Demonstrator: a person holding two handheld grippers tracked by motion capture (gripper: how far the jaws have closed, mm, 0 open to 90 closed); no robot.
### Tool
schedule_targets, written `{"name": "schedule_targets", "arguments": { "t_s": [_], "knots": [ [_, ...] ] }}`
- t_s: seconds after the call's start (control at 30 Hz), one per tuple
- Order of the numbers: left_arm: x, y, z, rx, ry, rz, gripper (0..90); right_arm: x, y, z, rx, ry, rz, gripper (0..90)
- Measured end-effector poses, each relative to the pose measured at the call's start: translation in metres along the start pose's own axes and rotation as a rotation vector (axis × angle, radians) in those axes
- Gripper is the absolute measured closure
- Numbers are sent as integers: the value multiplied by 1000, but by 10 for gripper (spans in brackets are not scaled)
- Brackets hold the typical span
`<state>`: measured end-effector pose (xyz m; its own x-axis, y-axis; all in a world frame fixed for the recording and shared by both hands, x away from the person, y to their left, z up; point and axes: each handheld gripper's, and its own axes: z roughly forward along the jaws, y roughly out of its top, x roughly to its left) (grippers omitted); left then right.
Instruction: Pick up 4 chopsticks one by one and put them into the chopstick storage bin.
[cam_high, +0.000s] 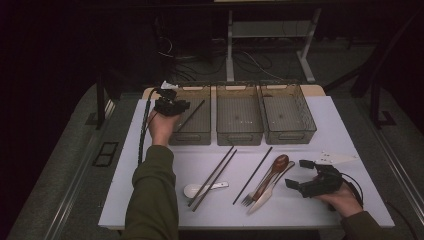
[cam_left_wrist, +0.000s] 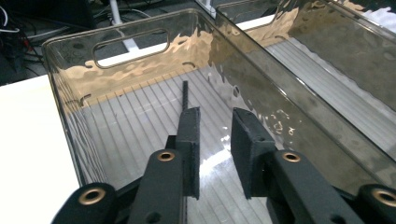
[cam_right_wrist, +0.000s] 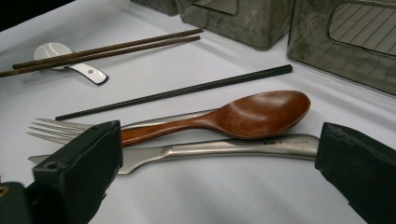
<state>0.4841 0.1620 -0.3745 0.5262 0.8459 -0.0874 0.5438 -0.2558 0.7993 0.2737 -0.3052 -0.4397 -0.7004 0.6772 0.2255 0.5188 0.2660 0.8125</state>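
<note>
Left gripper (cam_left_wrist: 215, 135), upper left of the high view, hangs released over the leftmost bin (cam_high: 192, 120); the black chopstick (cam_left_wrist: 185, 93) lies against one jaw, tip on the ribbed floor. Lift straight up, clear of the bin's wall. Right gripper (cam_high: 300, 175), jaws wide, hovers lower right by the wooden spoon (cam_right_wrist: 224, 116), knife (cam_right_wrist: 224, 149) and fork (cam_right_wrist: 51, 128), which lie stacked, with the second black chopstick (cam_right_wrist: 173, 93) just beyond on the bench (cam_high: 350, 210).

A small dark mark, stamped lettering by the look of it, stood on the handle of the metal knife (cam_right_wrist: 219, 148), toward the lower right of the right gripper view, but it was too small and blurred to read. No other text, label, brand, number or sign could be read.
</note>
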Motion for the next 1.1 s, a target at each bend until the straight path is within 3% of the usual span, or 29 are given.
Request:
{"name": "schedule_targets", "arguments": {
  "t_s": [0.27, 0.53, 0.73, 1.1],
  "knots": [
    [-6, 2, -9, 14, -21, -5, 598, 0, 0, 0, 1, -5, 0, 8],
    [-23, 2, -22, -27, -65, -10, 493, 0, 0, 0, 0, -7, -3, 8],
    [-40, 0, -29, -46, -68, 38, 426, 0, 0, 0, 2, -8, -3, 8],
    [-67, -16, -33, -34, -143, 82, 366, 2, 0, 0, 8, 1, -7, 8]
  ]
}}
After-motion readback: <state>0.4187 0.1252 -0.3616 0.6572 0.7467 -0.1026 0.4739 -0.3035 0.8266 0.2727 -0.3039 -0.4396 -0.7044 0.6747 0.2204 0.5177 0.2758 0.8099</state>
